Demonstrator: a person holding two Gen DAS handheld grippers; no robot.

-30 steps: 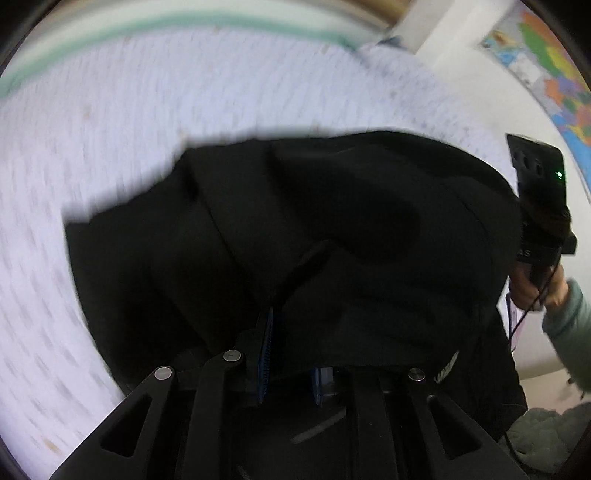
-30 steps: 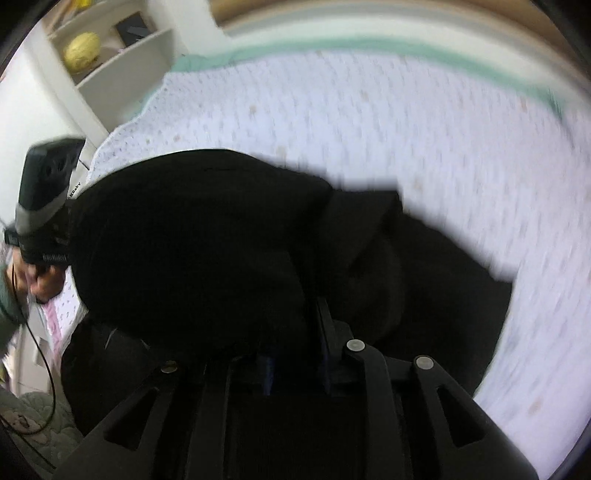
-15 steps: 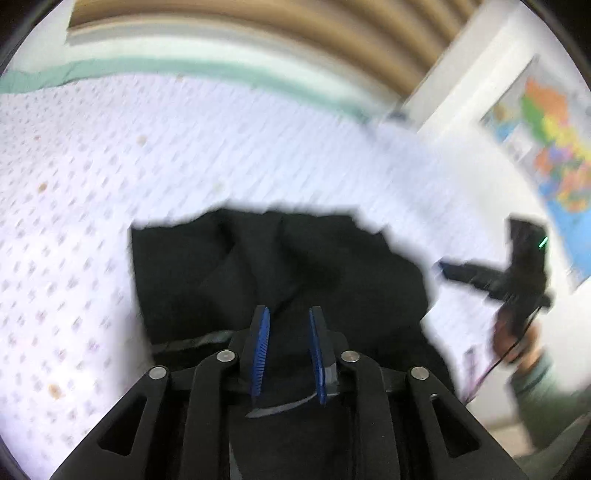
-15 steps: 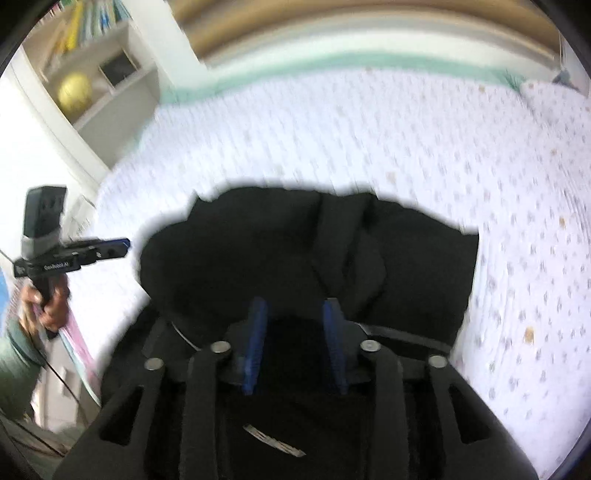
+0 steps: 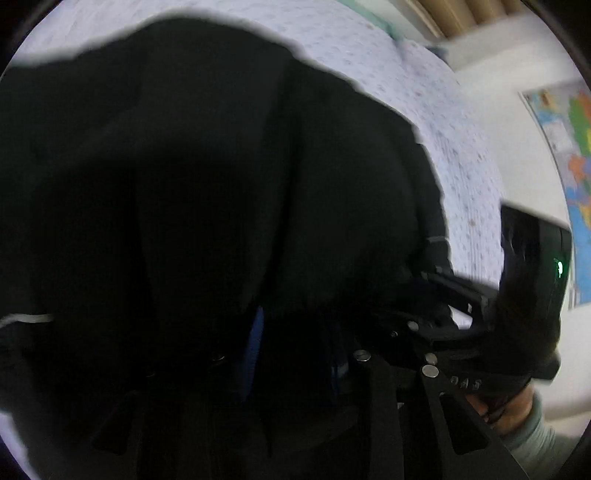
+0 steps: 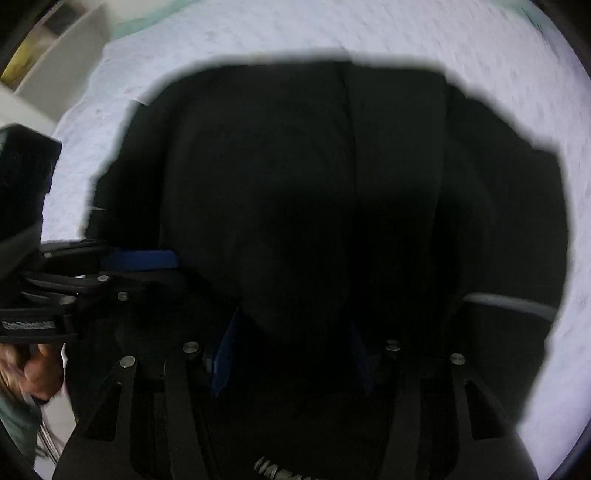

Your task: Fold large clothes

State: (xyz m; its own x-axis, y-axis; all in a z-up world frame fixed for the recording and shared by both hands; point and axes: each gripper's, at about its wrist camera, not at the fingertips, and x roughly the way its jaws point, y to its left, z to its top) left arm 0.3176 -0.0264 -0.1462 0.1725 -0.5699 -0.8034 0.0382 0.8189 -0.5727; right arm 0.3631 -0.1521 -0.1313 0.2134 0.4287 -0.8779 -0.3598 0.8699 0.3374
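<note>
Our two claws work the near hem of a black garment [image 6: 314,177] spread on the bed [image 6: 332,33], its bulk running straight away from us. The right claw [image 6: 291,350] stands spread, cloth lying between its blue pads; the left claw [image 5: 295,343] is so buried in dark fabric that we cannot tell whether it pinches. Both sit side by side at this edge, so we judge the next fold goes forward, away from us.

Black garment [image 5: 221,177] fills view — bedsheet [image 5: 461,155] behind.
</note>
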